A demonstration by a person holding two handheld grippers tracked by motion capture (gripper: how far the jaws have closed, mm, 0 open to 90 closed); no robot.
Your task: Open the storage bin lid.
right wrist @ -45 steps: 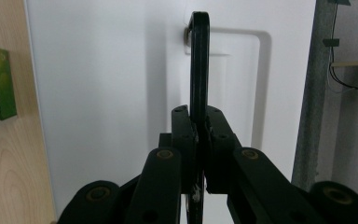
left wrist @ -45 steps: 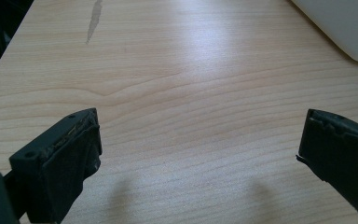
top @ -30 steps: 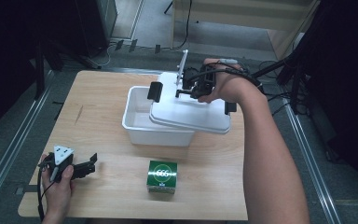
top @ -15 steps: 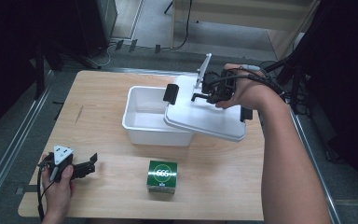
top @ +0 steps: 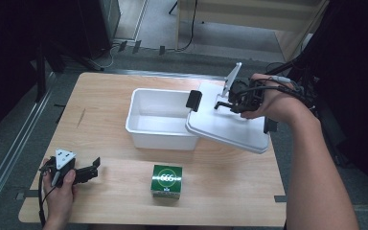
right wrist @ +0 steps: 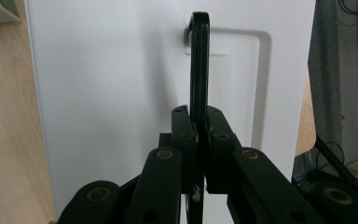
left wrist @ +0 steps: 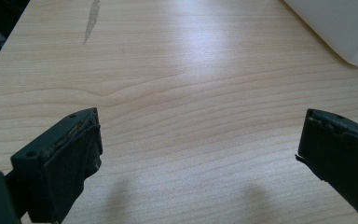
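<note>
A white lid [top: 225,127] hangs tilted over the right end of the open white bin [top: 158,132]. Its left edge overlaps the bin's right rim. My right gripper [top: 227,101] is shut on the lid's black handle [right wrist: 199,60]. In the right gripper view the jaws [right wrist: 198,122] pinch that thin handle above the lid's white top [right wrist: 112,93]. Black clips [top: 193,100] sit at the lid's ends. My left gripper [top: 93,167] rests open at the table's front left, with only bare wood between its fingers [left wrist: 200,149].
A green box [top: 166,180] stands on the wooden table [top: 105,105] in front of the bin. A corner of the bin [left wrist: 340,28] is at the top right of the left gripper view. Cables and dark floor lie past the table's right edge.
My right gripper has carried the lid to the right, off the bin, so most of the bin's inside now lies uncovered. The left gripper has stayed put.
</note>
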